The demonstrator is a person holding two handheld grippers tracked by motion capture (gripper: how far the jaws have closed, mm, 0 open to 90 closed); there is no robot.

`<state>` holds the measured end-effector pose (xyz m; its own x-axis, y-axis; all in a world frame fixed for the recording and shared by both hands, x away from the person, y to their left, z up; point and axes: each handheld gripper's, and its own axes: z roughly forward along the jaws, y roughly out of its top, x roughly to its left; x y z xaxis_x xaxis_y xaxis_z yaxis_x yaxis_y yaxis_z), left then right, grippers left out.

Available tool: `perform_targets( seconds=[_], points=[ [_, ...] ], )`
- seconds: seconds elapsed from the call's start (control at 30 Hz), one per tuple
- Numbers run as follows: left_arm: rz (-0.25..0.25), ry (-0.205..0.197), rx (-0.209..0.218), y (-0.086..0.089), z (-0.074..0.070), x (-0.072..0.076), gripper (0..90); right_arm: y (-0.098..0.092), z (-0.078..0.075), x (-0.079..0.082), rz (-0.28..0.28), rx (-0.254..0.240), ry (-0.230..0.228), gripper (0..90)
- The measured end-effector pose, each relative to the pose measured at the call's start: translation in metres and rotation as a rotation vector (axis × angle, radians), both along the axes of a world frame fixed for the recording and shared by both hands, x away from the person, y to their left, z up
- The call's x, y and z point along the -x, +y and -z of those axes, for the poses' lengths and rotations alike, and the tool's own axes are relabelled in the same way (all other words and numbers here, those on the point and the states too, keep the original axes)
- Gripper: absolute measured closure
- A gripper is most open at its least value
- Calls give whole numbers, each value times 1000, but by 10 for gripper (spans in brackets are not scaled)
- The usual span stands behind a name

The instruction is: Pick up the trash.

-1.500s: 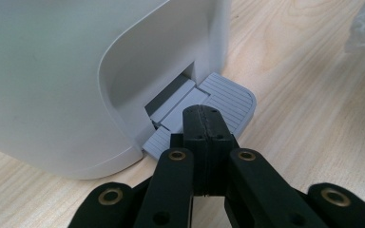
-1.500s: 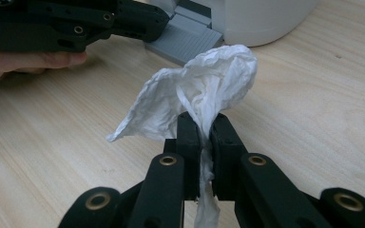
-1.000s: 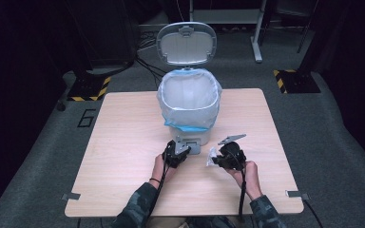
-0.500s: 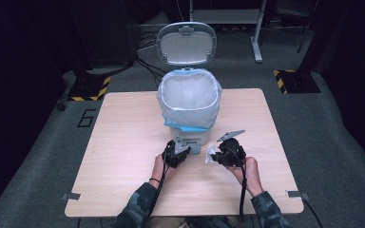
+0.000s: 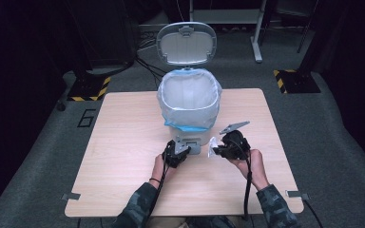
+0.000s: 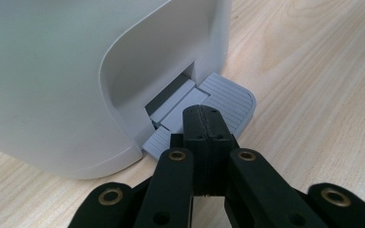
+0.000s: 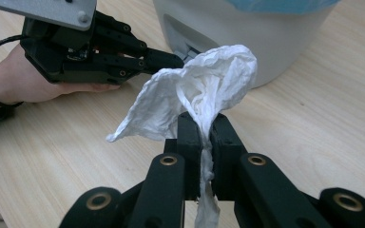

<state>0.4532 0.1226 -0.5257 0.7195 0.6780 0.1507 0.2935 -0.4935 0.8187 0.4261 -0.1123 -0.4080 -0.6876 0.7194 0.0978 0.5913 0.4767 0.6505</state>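
Tissue [image 7: 195, 90], crumpled and white, is clamped between the jaws of the right gripper [image 5: 217, 151], which sits near the front of the table [image 5: 123, 123], just right of the base of the pedal bin [image 5: 188, 102]. The left gripper [image 5: 180, 151] has its jaws pressed together with nothing between them, tips resting on the grey foot pedal [image 6: 223, 97] at the near face of the bin; the lid [image 5: 186, 42] stands raised and the liner bag [image 5: 171, 111] is open at the top. Governing relation: the bin opening lies farther from the person and higher than the tissue, slightly to the left of the right gripper. The right hand is therefore the one placed to deliver the tissue, and the path judged necessary is up and away over the near rim, then leftward to the centre of the opening. The left gripper is occupied at the pedal; lifting it would likely let the lid fall.
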Motion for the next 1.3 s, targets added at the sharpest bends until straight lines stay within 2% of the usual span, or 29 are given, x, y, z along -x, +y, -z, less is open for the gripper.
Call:
perform_targets(
  seconds=[0.27,0.3,0.47,0.87,1.2,1.3],
  points=[
    [1,0,-3,0,0,0,900,-1,-15,-2,-11,15,-19,847],
    [-5,0,12,-1,0,0,900,-2,-20,-2,-10,17,-29,847],
    [-5,0,14,-1,1,0,900,-5,-29,-3,-8,17,-40,847],
    [-5,1,18,-1,1,0,900,-11,-56,-5,-13,1,-64,848],
    [2,2,5,0,0,0,900,-17,-79,-8,-22,-15,-91,850],
    [3,5,4,0,0,0,900,-17,-82,-9,-22,13,-95,850]
  ],
)
